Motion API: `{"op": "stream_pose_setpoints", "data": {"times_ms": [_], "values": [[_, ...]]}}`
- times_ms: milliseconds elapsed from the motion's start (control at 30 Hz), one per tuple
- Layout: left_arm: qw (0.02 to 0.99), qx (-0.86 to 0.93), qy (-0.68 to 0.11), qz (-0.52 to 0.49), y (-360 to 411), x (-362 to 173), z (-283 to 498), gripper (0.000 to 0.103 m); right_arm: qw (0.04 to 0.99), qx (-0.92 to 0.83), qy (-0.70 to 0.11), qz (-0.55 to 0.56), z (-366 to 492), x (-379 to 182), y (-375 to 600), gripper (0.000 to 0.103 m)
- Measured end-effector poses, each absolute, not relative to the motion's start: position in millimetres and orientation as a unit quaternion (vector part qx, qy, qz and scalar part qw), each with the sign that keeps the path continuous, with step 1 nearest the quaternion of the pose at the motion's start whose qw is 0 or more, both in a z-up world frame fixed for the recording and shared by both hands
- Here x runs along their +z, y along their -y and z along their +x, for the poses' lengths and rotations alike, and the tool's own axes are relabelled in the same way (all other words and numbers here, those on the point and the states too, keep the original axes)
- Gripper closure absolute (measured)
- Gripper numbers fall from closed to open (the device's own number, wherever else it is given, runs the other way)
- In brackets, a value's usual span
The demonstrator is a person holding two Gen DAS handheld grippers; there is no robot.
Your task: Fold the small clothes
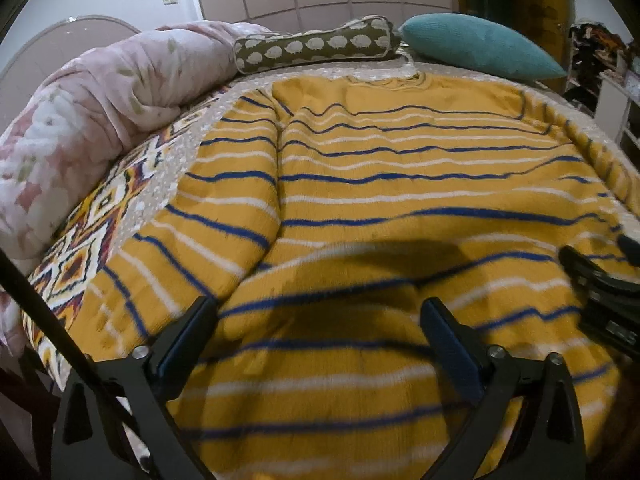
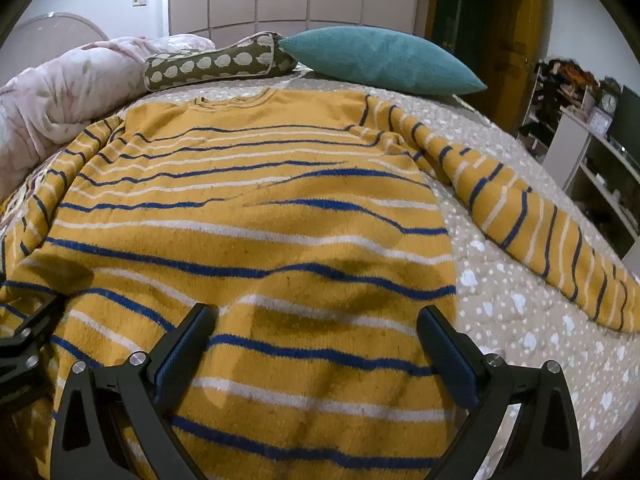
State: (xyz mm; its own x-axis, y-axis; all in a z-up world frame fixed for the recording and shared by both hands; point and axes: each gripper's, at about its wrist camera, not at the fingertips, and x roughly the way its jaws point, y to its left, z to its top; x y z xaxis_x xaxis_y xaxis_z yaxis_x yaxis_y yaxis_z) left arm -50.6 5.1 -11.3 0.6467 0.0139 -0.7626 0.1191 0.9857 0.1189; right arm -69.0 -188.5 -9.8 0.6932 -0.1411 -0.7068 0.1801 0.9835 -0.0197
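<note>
Left claw [image 1: 320, 312] agape, right claw [image 2: 316, 320] too — over sweater [image 2: 248, 216] (striped)

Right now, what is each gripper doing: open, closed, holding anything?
Left gripper: open, holding nothing, above the striped sweater.
Right gripper: open, holding nothing, above the same sweater.

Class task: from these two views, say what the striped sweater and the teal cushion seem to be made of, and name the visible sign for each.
Striped sweater: seems a soft, fuzzy knit, perhaps wool or acrylic; matte, with a hairy nap blurring the stripe edges. Teal cushion: seems a finely ribbed woven or knitted cover, matte; faint parallel ribs show. The exact fibre cannot be told.
</note>
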Motion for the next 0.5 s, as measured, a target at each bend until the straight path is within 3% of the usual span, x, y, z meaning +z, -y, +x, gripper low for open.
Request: {"op": "stream_pose_setpoints", "data": {"times_ms": [100, 300, 500], "values": [[0.907, -0.038, -0.414, 0.065, -26, 7, -65, 0.018, 0.923, -0.082, -0.373, 0.038, -71, -11, 190, 0.001], [0.924, 0.018, -0.381, 0.031, -101, 27, -72, 0.018, 0.917, -0.083, -0.387, 0.036, -72, -12, 185, 0.001], [0.899, 0.07, -0.432, -0.019, -188, -1, -33, 0.018, 0.919, -0.084, -0.383, 0.036, -74, -12, 185, 0.001]]}}
